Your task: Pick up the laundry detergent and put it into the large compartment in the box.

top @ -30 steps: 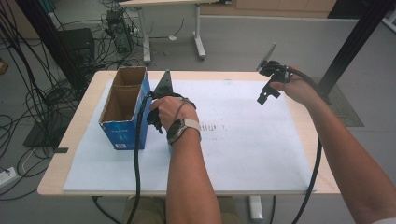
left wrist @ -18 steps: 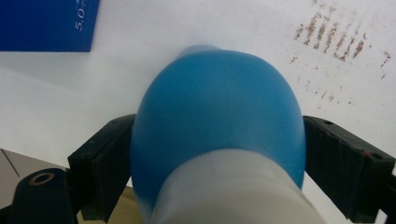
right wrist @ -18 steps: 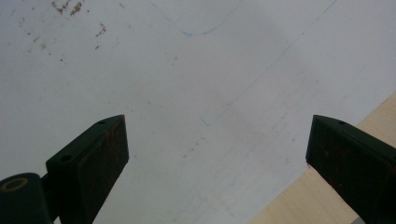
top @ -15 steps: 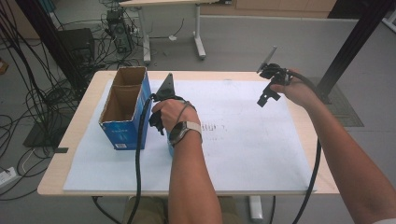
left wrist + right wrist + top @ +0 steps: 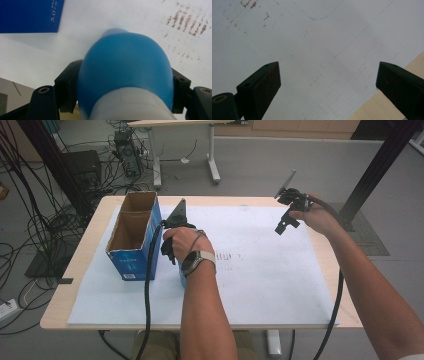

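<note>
On the white sheet (image 5: 260, 270), blue box (image 5: 132, 265) flanks blue bottle (image 5: 125, 72).

Illumination is even, diffuse and bright, with soft shadows. The close blue bottle (image 5: 125, 72) is out of focus. The high view is slightly soft.

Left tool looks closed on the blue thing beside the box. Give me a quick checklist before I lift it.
1. Grip: the left tool has just been closing, and its pads sit against both sides of the rounded blue plastic object with a white ribbed end. Ok.
2. Object centred between the pads: ok.
3. Whether the object has left the white paper sheet: cannot tell.
4. Open-topped blue cardboard box upright just left of the left hand, a close neighbour: not ok for a sideways swing.
5. Right tool open with nothing between its pads, over the sheet near the wooden table edge, far from the left hand: ok.
</note>
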`<state>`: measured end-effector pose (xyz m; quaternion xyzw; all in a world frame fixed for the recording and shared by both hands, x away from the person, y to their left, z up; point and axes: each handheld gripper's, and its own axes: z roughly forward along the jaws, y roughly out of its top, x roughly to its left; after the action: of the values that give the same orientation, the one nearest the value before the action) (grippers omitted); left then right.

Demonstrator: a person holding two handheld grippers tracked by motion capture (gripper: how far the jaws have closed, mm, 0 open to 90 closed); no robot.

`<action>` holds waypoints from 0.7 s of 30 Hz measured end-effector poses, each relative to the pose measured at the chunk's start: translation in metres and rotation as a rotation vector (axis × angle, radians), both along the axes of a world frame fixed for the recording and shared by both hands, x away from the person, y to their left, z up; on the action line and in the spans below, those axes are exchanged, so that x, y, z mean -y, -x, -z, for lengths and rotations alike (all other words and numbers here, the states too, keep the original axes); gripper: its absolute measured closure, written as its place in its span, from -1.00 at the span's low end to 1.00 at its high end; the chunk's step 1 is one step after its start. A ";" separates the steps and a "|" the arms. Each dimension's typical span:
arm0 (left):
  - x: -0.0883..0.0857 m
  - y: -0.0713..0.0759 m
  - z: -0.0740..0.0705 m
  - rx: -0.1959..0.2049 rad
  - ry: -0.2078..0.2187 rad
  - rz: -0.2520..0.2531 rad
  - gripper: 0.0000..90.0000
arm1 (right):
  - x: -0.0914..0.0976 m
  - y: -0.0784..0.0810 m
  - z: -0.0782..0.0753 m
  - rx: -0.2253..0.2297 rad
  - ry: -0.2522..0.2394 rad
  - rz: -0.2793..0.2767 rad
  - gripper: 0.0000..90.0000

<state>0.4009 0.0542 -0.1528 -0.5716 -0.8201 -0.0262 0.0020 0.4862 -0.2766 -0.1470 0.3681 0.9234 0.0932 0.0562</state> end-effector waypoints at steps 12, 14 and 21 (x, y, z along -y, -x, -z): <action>-0.004 0.000 -0.001 0.003 0.019 0.005 -0.15 | 0.002 -0.001 0.000 0.002 -0.004 0.000 -0.87; -0.004 0.000 -0.001 0.002 0.019 0.004 -0.15 | 0.003 -0.001 0.000 0.002 -0.003 0.000 -0.87; -0.004 0.000 -0.001 0.004 0.018 0.007 -0.14 | 0.005 0.000 -0.001 0.002 -0.005 0.008 -0.87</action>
<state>0.4004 0.0578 -0.1521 -0.5742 -0.8185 -0.0198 -0.0049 0.4865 -0.2815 -0.1465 0.3719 0.9216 0.0958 0.0565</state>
